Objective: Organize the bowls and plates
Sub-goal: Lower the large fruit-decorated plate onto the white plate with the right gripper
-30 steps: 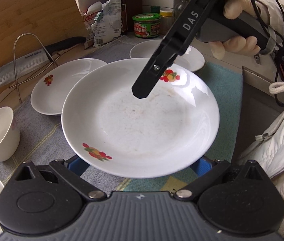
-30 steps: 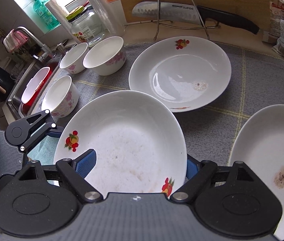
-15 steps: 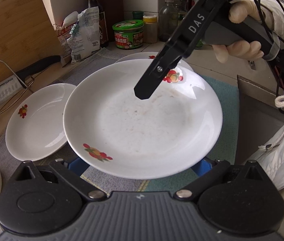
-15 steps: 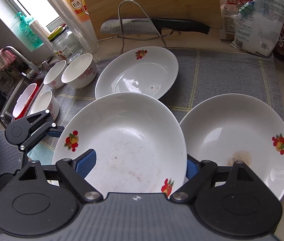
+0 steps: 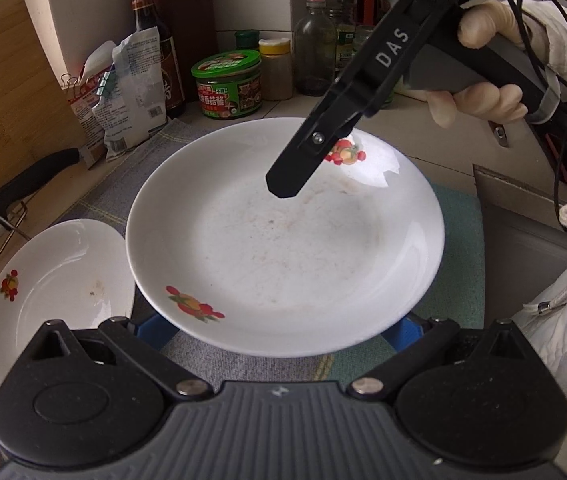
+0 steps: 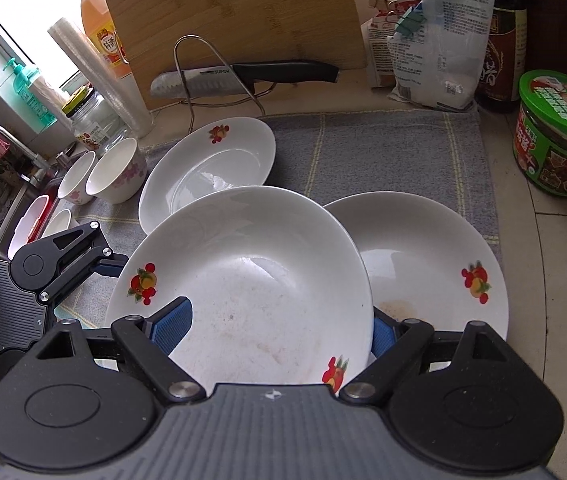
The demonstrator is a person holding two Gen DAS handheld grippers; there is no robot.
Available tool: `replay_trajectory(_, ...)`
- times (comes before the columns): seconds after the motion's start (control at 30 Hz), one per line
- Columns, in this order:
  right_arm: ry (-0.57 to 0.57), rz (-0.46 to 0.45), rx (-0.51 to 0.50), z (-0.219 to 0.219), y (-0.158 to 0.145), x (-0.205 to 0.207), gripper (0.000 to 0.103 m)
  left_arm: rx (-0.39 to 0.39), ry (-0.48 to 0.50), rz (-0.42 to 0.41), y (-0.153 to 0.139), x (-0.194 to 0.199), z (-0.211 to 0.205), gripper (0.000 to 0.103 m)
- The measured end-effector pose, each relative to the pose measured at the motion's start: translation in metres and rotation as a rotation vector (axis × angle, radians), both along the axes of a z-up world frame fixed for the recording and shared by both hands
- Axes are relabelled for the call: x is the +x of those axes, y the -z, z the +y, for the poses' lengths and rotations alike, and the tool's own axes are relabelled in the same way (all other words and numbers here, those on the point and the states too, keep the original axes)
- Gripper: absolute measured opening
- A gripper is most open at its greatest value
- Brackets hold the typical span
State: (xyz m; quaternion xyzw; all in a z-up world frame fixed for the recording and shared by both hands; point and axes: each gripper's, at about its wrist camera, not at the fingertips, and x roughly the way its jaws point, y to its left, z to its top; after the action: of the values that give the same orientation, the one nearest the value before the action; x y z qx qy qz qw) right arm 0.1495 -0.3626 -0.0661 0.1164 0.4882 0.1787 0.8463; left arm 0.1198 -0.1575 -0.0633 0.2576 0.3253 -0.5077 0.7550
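Plate first, from the left wrist: white, with red fruit prints and faint brown smears, it fills the middle of the view, raised off the grey checked mat. The left gripper has its jaws set wide, and both blue pads lie under the plate's near rim. We cannot tell whether they press on it or only sit below. From the upper right the right gripper reaches in, one black finger lying over the plate's inner surface, its handle in a gloved hand. To the left a second plate sits on the mat, partly tucked under the raised one. Behind stand a green-lidded jar, a dark sauce bottle and a wooden cutting board.

From the right wrist we see the plate tilted between the right gripper's fingers – the left blue pad lies on the inside, the right one behind the rim – so these jaws pinch the plate's wall. The left gripper meets the plate's left rim with one blue pad. A third plate lies on the mat just to the right, partly covered by the held plate. The second plate lies behind, near two flowered bowls at the mat's left edge. A knife rests in a wire rack against the cutting board.
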Motion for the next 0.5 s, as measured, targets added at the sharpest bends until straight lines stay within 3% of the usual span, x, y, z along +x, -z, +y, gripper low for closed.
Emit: replay_trajectory(0.5, 0.065, 0.008, -0.007, -0.038, 0.01, 0.003, 0.092, 0.012, 0.043, 0.015, 0.009, 0.02, -0.036, 0.102)
